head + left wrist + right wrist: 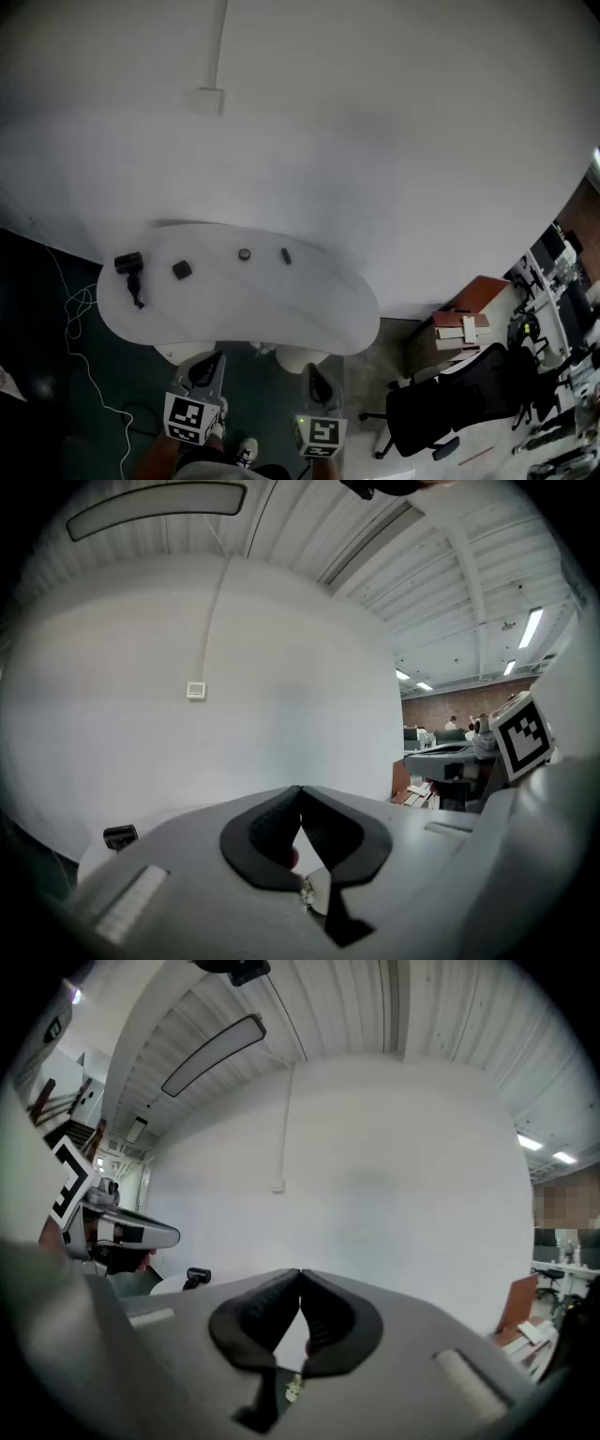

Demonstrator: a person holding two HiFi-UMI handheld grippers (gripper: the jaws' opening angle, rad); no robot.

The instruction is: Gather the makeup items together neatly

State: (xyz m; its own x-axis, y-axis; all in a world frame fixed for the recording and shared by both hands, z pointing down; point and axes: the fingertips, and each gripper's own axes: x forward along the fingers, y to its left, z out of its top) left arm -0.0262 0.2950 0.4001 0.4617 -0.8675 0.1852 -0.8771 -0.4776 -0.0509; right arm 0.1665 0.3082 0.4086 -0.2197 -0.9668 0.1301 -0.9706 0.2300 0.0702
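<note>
— White table (281, 314) with a rounded edge: what is lying on it, going from the left?
— Small dark makeup items are sitting in a loose row along its far side, well apart from one another. At the left end a chunky black piece (128, 263) is lying with a thin dark stick (138, 292) just below it; I cannot tell whether they are touching. Next a small square case (182, 270) is lying flat, then a little round pot (245, 254), then a short dark tube (286, 255).
— And the grippers?
— Both are hanging at the near edge, short of the items and pointing roughly level at the wall. The left gripper (208, 367) is clenched, its pads meeting at the tips with nothing between them. The right gripper (317, 380) is clenched too, tips touching, gripping nothing.
— Anything further right?
— A stack of books (459, 330) is lying past the table's right end, and a black office chair (439, 410) is standing near it.
</note>
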